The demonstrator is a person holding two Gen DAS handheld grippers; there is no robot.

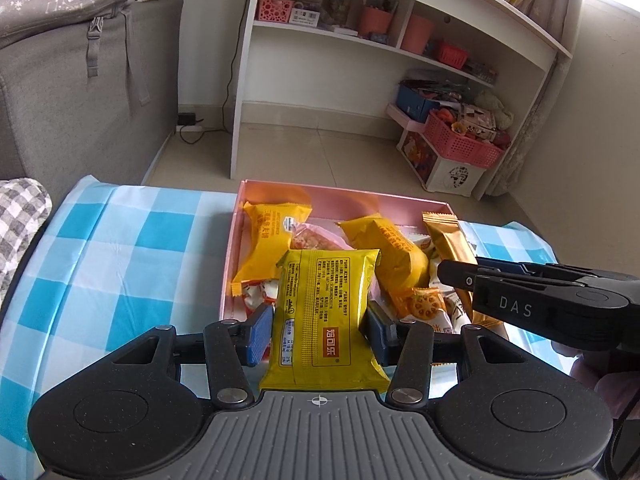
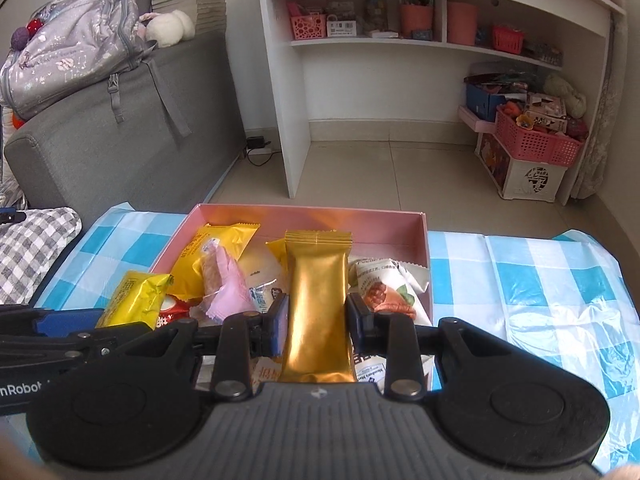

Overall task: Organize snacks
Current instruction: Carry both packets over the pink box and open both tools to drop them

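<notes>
A pink box (image 1: 234,248) (image 2: 400,222) on the blue checked tablecloth holds several snack packets. My left gripper (image 1: 320,330) is shut on a yellow packet (image 1: 326,316) and holds it over the box's near edge; the packet also shows in the right wrist view (image 2: 136,298). My right gripper (image 2: 316,320) is shut on a gold bar packet (image 2: 318,308) above the box's near right part; the bar also shows in the left wrist view (image 1: 450,240), with the right gripper (image 1: 452,274) beside it. Orange packets (image 1: 268,240) (image 2: 216,256) lie inside.
The checked cloth (image 1: 120,248) (image 2: 540,280) spreads on both sides of the box. A grey sofa (image 2: 120,152) with a backpack stands at left. A white shelf unit (image 2: 400,48) and pink baskets (image 2: 536,142) stand behind on the tiled floor.
</notes>
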